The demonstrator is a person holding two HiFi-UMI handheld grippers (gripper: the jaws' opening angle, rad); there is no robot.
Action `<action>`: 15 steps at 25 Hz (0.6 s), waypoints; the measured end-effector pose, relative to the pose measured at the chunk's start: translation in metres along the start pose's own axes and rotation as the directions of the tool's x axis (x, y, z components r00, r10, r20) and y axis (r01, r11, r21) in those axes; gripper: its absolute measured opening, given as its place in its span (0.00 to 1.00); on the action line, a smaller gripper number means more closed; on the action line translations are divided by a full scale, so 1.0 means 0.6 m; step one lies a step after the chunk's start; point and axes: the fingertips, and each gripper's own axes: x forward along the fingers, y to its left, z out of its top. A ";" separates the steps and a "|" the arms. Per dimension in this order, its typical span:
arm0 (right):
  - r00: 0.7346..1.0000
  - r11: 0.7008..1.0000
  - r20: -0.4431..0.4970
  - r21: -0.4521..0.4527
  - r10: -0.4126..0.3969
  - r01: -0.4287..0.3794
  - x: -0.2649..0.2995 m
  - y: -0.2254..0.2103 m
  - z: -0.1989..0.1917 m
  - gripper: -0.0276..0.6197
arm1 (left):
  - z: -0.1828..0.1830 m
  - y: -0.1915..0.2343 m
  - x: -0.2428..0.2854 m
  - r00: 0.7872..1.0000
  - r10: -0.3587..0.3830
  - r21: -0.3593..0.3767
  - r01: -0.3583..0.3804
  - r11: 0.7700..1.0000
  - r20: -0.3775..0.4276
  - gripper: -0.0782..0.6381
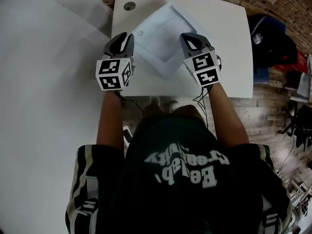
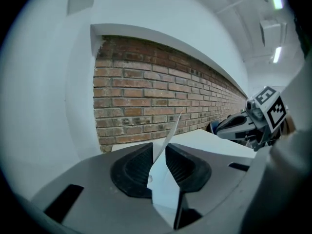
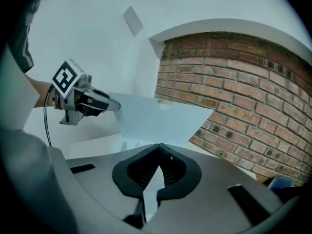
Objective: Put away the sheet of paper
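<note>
The white sheet of paper (image 1: 161,43) hangs folded between both grippers above the white table (image 1: 229,43). In the head view my left gripper (image 1: 127,35) is at the sheet's left edge and my right gripper (image 1: 187,37) at its right edge. In the left gripper view the black pads stand apart around my left gripper (image 2: 160,152). The paper (image 2: 165,179) runs loosely through that gap, and the right gripper (image 2: 234,126) shows beyond. In the right gripper view my right gripper (image 3: 160,162) is shut on the paper (image 3: 161,121), which stretches to the left gripper (image 3: 105,104).
A brick wall (image 2: 146,96) stands behind the table. A round cable hole (image 1: 129,6) sits in the table's far left corner. A large white panel (image 1: 44,82) fills the left side. Dark bags (image 1: 273,43) lie on the wooden floor to the right.
</note>
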 end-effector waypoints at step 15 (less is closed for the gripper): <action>0.992 1.000 0.122 0.008 0.011 -0.012 -0.167 0.036 -0.027 0.03 | -0.012 -0.138 -0.127 0.997 0.066 0.022 -0.067 0.997 0.047 0.26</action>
